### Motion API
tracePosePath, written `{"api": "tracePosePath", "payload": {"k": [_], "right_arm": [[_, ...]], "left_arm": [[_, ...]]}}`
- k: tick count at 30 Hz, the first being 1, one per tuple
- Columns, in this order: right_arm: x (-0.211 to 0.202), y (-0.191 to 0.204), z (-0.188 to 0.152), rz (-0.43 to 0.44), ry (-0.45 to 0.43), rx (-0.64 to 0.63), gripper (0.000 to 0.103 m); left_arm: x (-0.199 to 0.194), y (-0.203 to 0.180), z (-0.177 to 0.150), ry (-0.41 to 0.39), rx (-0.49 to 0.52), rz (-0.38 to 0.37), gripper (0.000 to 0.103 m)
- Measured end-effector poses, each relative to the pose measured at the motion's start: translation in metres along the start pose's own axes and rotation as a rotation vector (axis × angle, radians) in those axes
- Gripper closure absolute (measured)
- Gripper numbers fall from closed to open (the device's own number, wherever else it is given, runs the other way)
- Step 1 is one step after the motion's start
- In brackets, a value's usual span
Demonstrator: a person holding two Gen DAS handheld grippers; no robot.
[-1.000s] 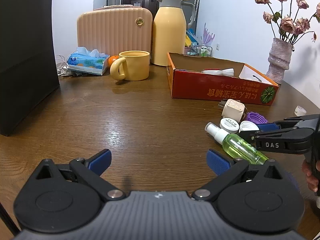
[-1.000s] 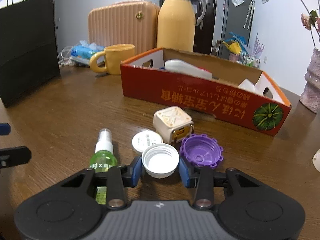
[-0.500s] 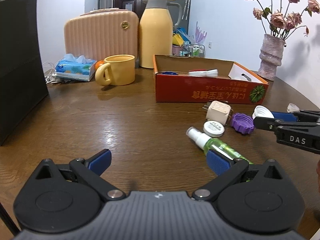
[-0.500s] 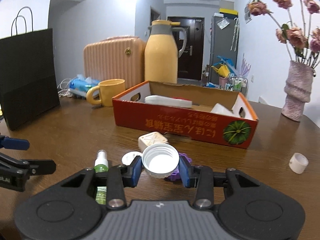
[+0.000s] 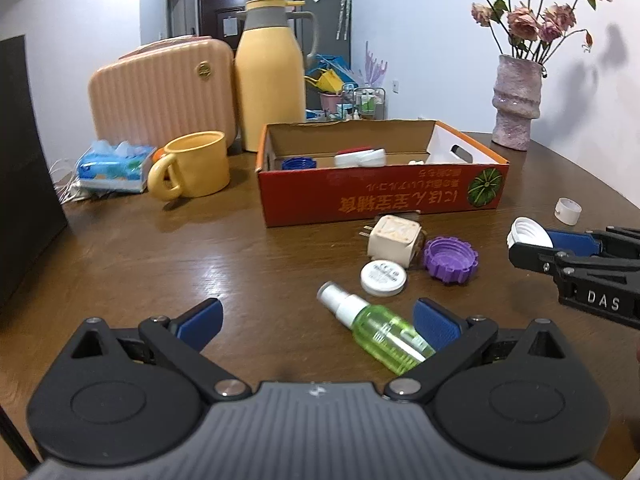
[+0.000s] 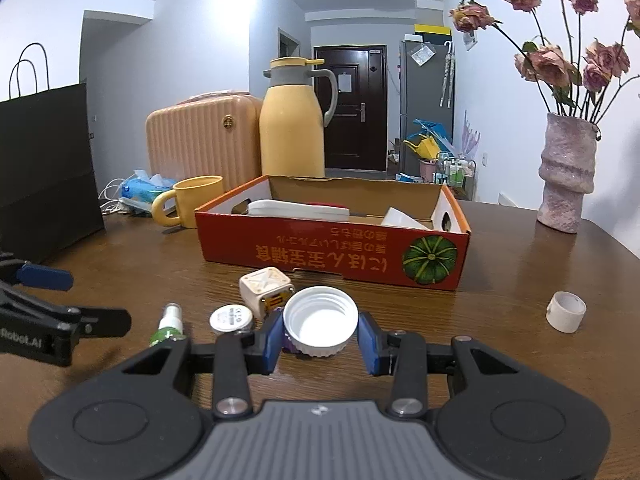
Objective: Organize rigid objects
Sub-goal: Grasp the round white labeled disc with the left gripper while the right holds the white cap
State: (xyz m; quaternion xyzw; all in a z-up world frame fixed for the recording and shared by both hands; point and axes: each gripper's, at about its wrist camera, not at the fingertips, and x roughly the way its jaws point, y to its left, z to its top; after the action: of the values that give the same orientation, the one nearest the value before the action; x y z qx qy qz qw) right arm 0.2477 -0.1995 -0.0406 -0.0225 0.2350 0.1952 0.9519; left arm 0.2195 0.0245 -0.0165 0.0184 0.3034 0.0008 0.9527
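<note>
The right claw (image 6: 320, 336) is closed on a white screw cap (image 6: 320, 320), its blue pads pressing the cap's ribbed rim from either side, open mouth facing up. The cap is carried clear of the desk (image 6: 520, 272), above the purple cap that shows only as a sliver beneath it in the right wrist view.

What the coming move most likely turns on is the red cardboard box (image 6: 332, 256). It lies straight ahead of the right claw, farther across the desk, with its long side running left to right across the claw's line. Its near wall stands between cap and interior, so the cap has to pass over that wall before it can be let go. Inside, a white flat item and a blue cap (image 5: 298, 163) already lie toward the left, leaving bare cardboard toward the right end.

The left claw (image 5: 316, 320) stands wide open and holds nothing. The green spray bottle (image 5: 380, 328) lies on the desk just ahead of it, between the pads but toward the right one, its long axis slanting from far-left nozzle to near-right base. The left claw is the nearer to that bottle, the right one to the box.
</note>
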Motion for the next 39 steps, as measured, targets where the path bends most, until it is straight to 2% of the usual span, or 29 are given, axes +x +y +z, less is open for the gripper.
{"api": "tracePosePath", "payload": {"k": [13, 23, 28, 30, 33, 39], "right_arm": [[0.008, -0.024, -0.005, -0.029, 0.001, 0.047, 0.064], [0.024, -0.044, -0.006, -0.062, 0.007, 0.103, 0.064], [0.03, -0.049, -0.009, -0.069, 0.017, 0.124, 0.064], [0.031, -0.048, -0.009, -0.071, 0.017, 0.125, 0.064], [0.032, -0.048, -0.01, -0.071, 0.02, 0.127, 0.064], [0.032, -0.048, -0.011, -0.071, 0.014, 0.134, 0.064]], "left_arm": [[0.05, -0.03, 0.031, 0.073, 0.107, 0.001, 0.0], [0.087, -0.047, 0.036, 0.144, 0.155, 0.016, 0.001], [0.097, -0.052, 0.036, 0.168, 0.165, -0.001, 0.014], [0.1, -0.052, 0.036, 0.173, 0.162, -0.015, 0.024], [0.104, -0.053, 0.034, 0.188, 0.165, -0.03, 0.031], [0.112, -0.05, 0.031, 0.216, 0.139, -0.053, 0.034]]}}
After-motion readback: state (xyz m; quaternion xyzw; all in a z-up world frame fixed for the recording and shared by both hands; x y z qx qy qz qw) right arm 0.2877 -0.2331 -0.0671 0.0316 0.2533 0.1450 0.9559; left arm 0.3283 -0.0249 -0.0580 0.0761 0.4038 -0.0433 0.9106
